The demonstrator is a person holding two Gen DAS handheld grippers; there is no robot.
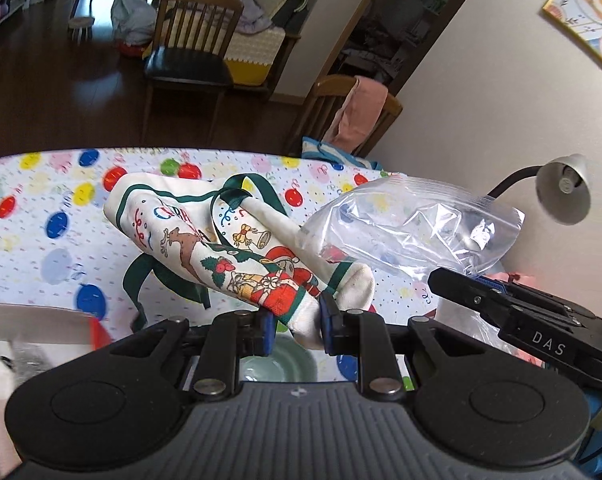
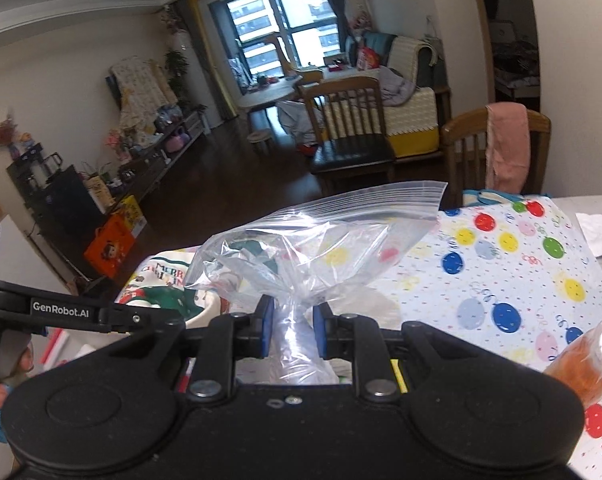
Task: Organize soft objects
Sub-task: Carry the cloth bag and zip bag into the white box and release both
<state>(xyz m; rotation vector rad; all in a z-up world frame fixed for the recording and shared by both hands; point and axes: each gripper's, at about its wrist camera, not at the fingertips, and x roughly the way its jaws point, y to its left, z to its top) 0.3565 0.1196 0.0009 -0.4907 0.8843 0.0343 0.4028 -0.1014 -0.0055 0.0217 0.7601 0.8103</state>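
Your left gripper [image 1: 297, 330] jaws clamp the Christmas cloth [image 1: 237, 256]; right gripper [image 2: 289, 330] jaws pinch the plastic bag [image 2: 321, 236].

Cloth [image 1: 237, 248] left of bag [image 1: 413, 228]

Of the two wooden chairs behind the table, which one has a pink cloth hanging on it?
The nearer chair, at the table's far edge by the wall, has the pink cloth draped over its backrest. The farther chair with the black seat has none.
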